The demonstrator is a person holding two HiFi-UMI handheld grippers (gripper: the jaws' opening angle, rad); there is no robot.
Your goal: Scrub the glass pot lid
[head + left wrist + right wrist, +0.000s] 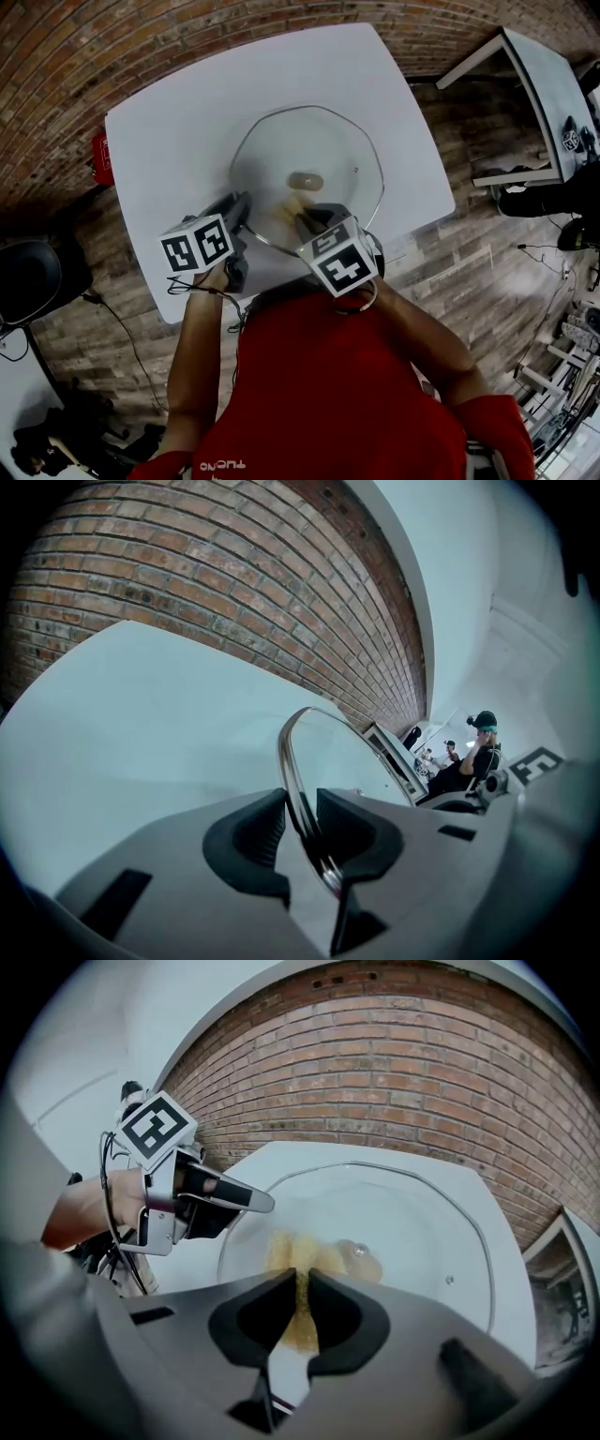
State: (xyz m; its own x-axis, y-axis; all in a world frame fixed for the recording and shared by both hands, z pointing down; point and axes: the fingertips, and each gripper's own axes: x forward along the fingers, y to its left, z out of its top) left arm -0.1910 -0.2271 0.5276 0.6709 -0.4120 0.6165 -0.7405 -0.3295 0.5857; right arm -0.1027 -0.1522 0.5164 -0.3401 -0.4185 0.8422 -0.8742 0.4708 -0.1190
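Closest to us are the two marker cubes on the grippers, with the person's red shirt under them. Starting at the left, the left gripper [302, 822] has its jaws pinching the metal rim of the glass lid [323, 141] on the side toward the near edge of the white table [178, 122]. The rim runs straight between the two black pads, which press on it from both sides.

The lid sits over the middle of the table, a little toward the near edge, and it looks tilted up toward us. We cannot tell whether its far side rests on the table. Its knob [305, 180] shows at the centre.

Further right, the right gripper [302, 1288] has its jaws drawn nearly together on a yellowish scrub pad [291, 1252]. The pad sticks out past the jaw tips and seems to lie against the glass just on the near side of the knob.

We judge that the scrubbing is under way, with one gripper steadying the lid and the other bringing the pad to it. The next move calls for pressing the pad flat on the glass and stroking it around the knob. The left grip must hold firm, since smooth glass could slip or swing under the push.

We count two grippers, one lid, one knob, one scrub pad, and one table under the work.
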